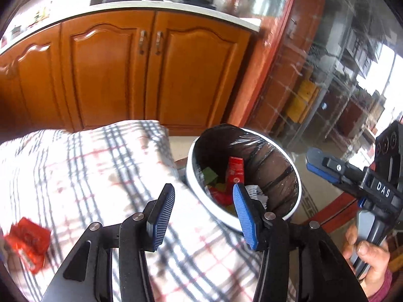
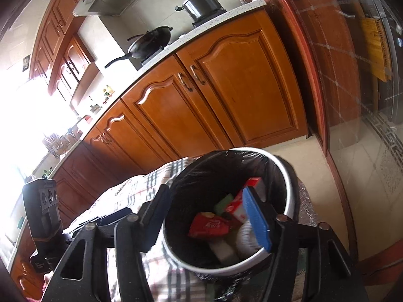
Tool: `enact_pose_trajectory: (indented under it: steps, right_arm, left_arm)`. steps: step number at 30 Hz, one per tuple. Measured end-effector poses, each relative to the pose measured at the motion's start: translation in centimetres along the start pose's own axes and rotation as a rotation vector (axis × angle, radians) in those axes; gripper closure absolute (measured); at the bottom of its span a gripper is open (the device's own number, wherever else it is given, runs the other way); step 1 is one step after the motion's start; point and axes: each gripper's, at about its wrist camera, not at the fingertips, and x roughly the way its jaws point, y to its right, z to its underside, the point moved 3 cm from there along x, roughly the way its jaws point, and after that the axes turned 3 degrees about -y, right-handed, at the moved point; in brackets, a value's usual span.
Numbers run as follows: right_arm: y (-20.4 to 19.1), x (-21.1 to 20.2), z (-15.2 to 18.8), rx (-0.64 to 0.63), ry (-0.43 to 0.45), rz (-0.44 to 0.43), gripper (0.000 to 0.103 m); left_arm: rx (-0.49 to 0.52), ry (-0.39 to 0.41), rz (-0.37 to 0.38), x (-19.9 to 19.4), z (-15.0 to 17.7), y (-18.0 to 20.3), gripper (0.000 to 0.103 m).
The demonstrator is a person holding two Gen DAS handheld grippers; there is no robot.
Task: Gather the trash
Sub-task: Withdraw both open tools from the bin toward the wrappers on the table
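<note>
While both grippers hung above the edge of the plaid-covered table (image 1: 100, 166), neither had hold of anything. From its own camera the left gripper (image 1: 204, 211) pointed forward and down, its two blue-padded fingers (image 1: 161, 216) set partly apart with only cloth and the bin rim showing in the gap between them. Its right finger overlapped the near rim of the white trash bin (image 1: 298, 188), which stood just past the table's corner, lined with a black bag and already holding red, green and white scraps (image 1: 235, 168). One red wrapper (image 1: 27, 239) lay on the cloth well to the left of that gripper, apart from the bin.

At the right side of the same view the right gripper (image 1: 317, 162) reached in, tilted downward toward the bin, and a hand (image 1: 365, 259) was wrapped round its grey handle. Through the right wrist camera its jaws stood wide, the blue pad (image 2: 257, 219) over the bin's mouth and the dark finger (image 2: 156, 216) outside the rim, with the trash pile (image 2: 209, 226) below them and nothing clamped. Beyond stood wooden cabinets (image 2: 201, 105).
</note>
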Motion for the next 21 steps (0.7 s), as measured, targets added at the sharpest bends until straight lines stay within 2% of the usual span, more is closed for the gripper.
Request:
enact_pose_trajectory:
  steps: [7, 17, 21]
  right_arm:
    - [-3.8, 0.3, 3.5, -0.013, -0.016, -0.066, 0.025]
    - [-9.5, 2.4, 7.3, -0.083, -0.110, -0.124, 0.018]
    - [-12.1, 3.2, 9.1, -0.120, -0.141, -0.155, 0.007]
  left_arm:
    - [-0.089, 0.047, -0.044, -5.4, 4.7, -3.3, 0.053]
    - [-0.211, 0.081, -0.135, -13.5, 10.7, -8.5, 0.051]
    - [-0.264, 0.102, -0.178, -16.2, 12.2, -10.3, 0.049]
